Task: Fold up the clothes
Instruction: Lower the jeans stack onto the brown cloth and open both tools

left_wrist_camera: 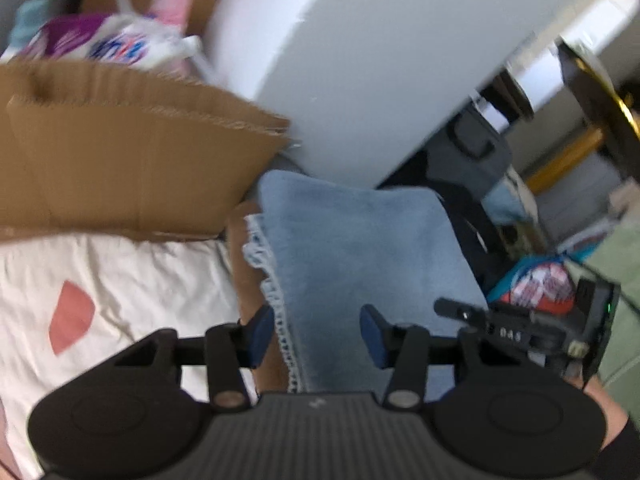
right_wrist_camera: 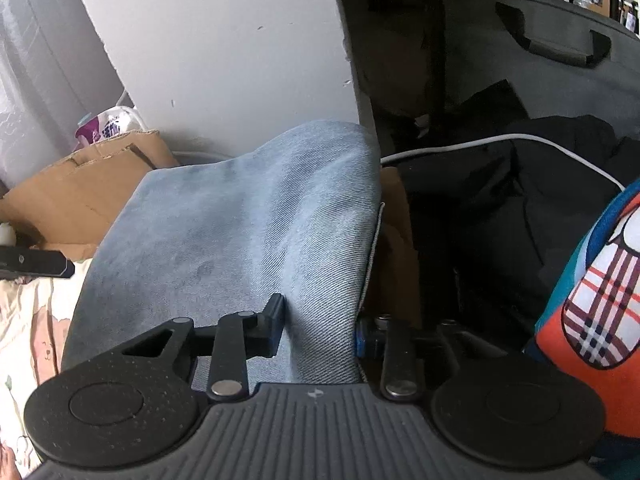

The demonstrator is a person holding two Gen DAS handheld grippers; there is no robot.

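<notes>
A light blue denim garment (left_wrist_camera: 360,248) with a frayed white edge is draped over a brown box, in front of a white panel. My left gripper (left_wrist_camera: 316,334) hovers over its near end, open, with the frayed edge lying between the blue pads (left_wrist_camera: 262,332) and neither pad pressing on it. In the right wrist view the same denim (right_wrist_camera: 240,208) rises in a soft fold. My right gripper (right_wrist_camera: 320,328) straddles that fold near the garment's right edge. The cloth fills the gap between its fingers, which stand apart. The right gripper's body (left_wrist_camera: 520,336) also shows beside the left one.
A corrugated cardboard flap (left_wrist_camera: 132,152) stands left of the denim, with plastic packs (left_wrist_camera: 100,40) behind it. A cream sheet with pink patches (left_wrist_camera: 100,300) lies at lower left. Dark clothing and a white cable (right_wrist_camera: 500,184) lie to the right, beside a plaid-patterned orange item (right_wrist_camera: 600,312).
</notes>
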